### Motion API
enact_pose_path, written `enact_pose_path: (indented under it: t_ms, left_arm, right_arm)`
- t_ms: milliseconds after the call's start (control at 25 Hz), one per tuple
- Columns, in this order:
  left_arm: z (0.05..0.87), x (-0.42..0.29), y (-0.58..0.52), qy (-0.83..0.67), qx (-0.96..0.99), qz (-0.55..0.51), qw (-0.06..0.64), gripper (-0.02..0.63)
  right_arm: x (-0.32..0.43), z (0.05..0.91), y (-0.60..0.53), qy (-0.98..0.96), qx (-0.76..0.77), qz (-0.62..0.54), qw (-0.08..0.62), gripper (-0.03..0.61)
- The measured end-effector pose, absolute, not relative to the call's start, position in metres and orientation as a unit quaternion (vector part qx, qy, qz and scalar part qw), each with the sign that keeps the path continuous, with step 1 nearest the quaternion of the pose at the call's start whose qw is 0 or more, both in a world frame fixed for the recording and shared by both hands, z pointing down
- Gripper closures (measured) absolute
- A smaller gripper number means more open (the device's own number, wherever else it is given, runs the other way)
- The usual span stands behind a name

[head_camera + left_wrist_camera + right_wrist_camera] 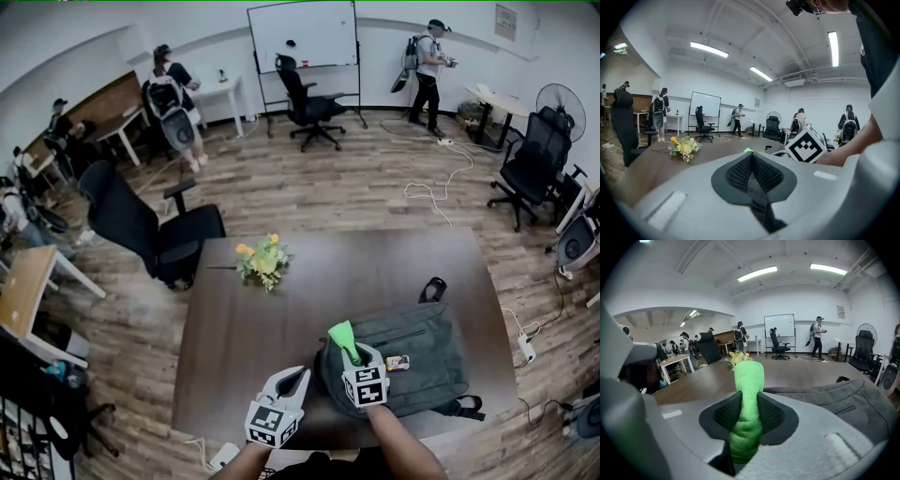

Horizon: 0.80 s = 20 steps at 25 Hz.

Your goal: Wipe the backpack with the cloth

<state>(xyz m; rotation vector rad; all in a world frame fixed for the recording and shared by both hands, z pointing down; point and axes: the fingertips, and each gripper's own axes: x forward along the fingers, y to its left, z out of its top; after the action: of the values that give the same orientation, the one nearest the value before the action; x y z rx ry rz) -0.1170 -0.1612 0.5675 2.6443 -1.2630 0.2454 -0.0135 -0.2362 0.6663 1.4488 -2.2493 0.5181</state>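
A dark wooden table (234,328) carries a grey-green backpack (422,361), which lies flat on the near right part of the table with its black top handle towards the far edge. A small bunch of yellow flowers (262,261) lies near the table's far edge, left of the middle and well apart from the backpack.

The right gripper (352,354) is over the backpack's left side, close to the table's near edge. Its jaws are clamped on a bright green cloth (343,337). In the right gripper view the rolled cloth (747,413) is pinched between the black pads, and its rounded end sticks out past the jaws of the right gripper (749,401), with the backpack (843,399) spreading out to the right below it. Whether the cloth's end touches the backpack cannot be told from these views.

The left gripper (298,375) is at the table's near edge, just left of the backpack. In the left gripper view its jaws (751,157) are pressed together with nothing between them.

Beyond the far left corner stands a black office chair (141,225), on a wooden floor (375,187)
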Motion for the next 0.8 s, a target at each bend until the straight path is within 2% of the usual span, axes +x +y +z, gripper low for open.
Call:
enact_pose_path:
  t_ms: [320, 800]
  left_arm:
    - [0.572, -0.115, -0.166, -0.429, 0.893, 0.081, 0.111, 0.594]
    - [0.571, -0.118, -0.176, -0.445, 0.884, 0.077, 0.120, 0.594]
  right_arm:
    - [-0.029, 0.701, -0.245, -0.795, 0.514, 0.211, 0.244, 0.479]
    - [-0.027, 0.709, -0.250, -0.798, 0.502, 0.210, 0.260, 0.479]
